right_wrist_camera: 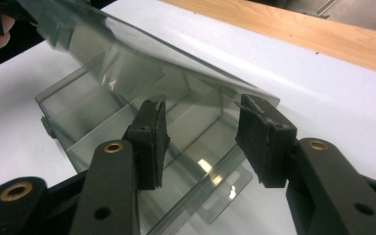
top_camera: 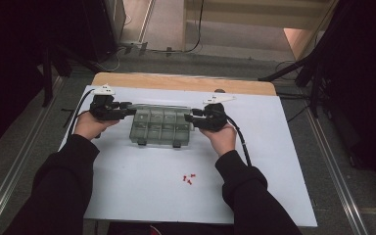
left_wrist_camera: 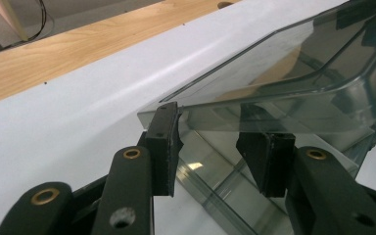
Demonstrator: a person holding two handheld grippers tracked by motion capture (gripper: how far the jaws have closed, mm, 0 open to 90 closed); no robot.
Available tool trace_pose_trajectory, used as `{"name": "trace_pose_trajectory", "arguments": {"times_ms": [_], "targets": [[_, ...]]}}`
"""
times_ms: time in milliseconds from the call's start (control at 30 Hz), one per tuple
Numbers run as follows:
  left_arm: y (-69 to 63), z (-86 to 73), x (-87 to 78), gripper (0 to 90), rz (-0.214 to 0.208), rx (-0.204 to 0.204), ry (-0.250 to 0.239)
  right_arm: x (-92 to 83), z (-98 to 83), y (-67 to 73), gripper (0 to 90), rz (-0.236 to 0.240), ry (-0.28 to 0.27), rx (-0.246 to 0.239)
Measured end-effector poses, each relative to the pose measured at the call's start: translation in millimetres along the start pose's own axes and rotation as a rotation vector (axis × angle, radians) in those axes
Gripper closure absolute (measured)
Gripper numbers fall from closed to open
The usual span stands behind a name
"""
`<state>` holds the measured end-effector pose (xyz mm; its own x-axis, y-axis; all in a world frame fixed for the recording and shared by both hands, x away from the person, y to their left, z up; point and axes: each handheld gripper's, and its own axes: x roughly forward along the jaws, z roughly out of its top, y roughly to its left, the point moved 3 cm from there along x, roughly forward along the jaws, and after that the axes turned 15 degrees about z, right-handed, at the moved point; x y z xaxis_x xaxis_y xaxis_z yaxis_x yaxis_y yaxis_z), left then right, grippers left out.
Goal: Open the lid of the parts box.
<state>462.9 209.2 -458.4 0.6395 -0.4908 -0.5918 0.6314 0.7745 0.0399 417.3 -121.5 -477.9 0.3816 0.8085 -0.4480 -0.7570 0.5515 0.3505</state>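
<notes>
A clear plastic compartment box (top_camera: pixel 161 126) lies on the white board, its lid raised and tilted. My left gripper (top_camera: pixel 132 110) is at the box's far left corner. In the left gripper view that gripper (left_wrist_camera: pixel 215 147) stands open, with the lid's (left_wrist_camera: pixel 284 58) edge lying across the tops of its pads (left_wrist_camera: pixel 164 147) and the box's dividers showing through the gap. My right gripper (top_camera: pixel 188 119) is at the box's right end. In the right gripper view it (right_wrist_camera: pixel 205 132) is open, its pads (right_wrist_camera: pixel 149 142) apart just under the lid's (right_wrist_camera: pixel 142 54) near edge, over the compartments (right_wrist_camera: pixel 98 117).
A few small red pieces (top_camera: pixel 189 178) lie on the white board (top_camera: pixel 274 161) in front of the box, between my forearms. A bare wooden strip (top_camera: pixel 183 82) runs along the table's far edge. Dark stands and cables flank the table.
</notes>
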Motion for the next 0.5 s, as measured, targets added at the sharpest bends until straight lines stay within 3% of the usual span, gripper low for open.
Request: {"name": "trace_pose_trajectory", "arguments": {"times_ms": [300, 400, 500], "targets": [[-0.6, 3.1, 2.3, 57.3, 0.012, -0.012, -0.010, 2.0, 8.7, -2.8, 55.6, -0.007, -0.028, -0.015], [-0.1, 6.4, 4.3, 57.3, 0.020, -0.043, -0.019, 3.1, 11.1, -4.3, 55.0, -0.007, -0.037, -0.023], [-0.3, 7.7, 5.6, 57.3, 0.029, -0.034, -0.027, 3.9, 12.8, -7.4, 53.2, 0.006, -0.049, -0.021]]}}
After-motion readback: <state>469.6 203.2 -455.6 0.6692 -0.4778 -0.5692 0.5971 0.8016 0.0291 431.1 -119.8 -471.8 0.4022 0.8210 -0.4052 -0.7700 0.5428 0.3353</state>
